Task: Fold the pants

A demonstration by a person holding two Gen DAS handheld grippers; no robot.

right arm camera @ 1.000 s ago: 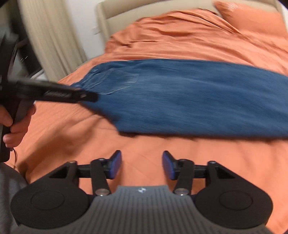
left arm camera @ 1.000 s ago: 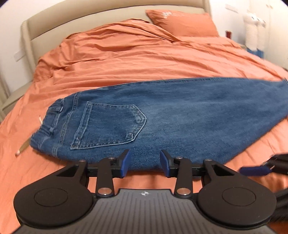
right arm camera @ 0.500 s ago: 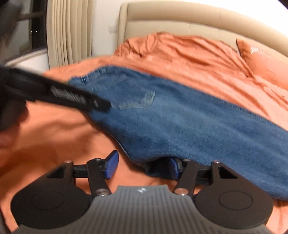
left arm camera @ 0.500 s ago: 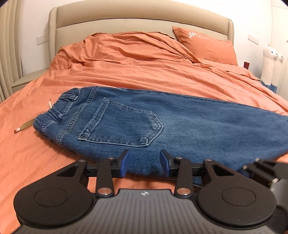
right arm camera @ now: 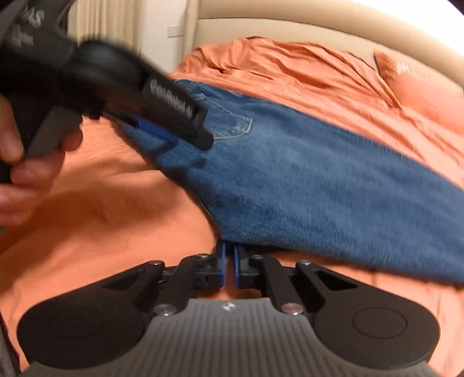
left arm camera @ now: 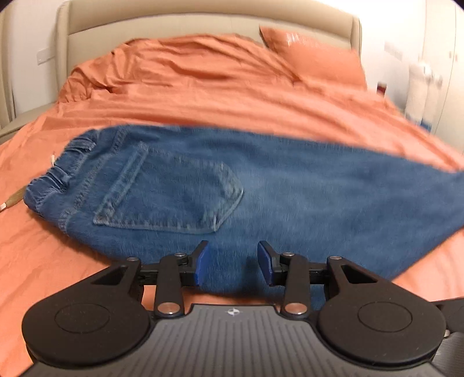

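Observation:
Blue denim pants [left arm camera: 261,188] lie folded lengthwise across the orange bed, waistband at the left, back pocket [left arm camera: 171,197] up. My left gripper [left arm camera: 233,265] is open, its blue pads on either side of the pants' near edge. In the right wrist view the pants [right arm camera: 304,179] run from upper left to right. My right gripper [right arm camera: 229,265] is shut on the pants' near edge, which lifts slightly. The left gripper [right arm camera: 162,121] shows there at upper left, over the seat area, held by a hand [right arm camera: 29,162].
The orange duvet [left arm camera: 203,95] covers the bed, with an orange pillow [left arm camera: 313,61] and beige headboard [left arm camera: 203,23] behind. A beige drawstring end [left arm camera: 11,200] lies left of the waistband. A white plush toy [left arm camera: 420,90] stands at the far right.
My right gripper closed on the pants' near edge. My left gripper moved forward, so that the near edge now lies between its open pads. Both views are motion-blurred.

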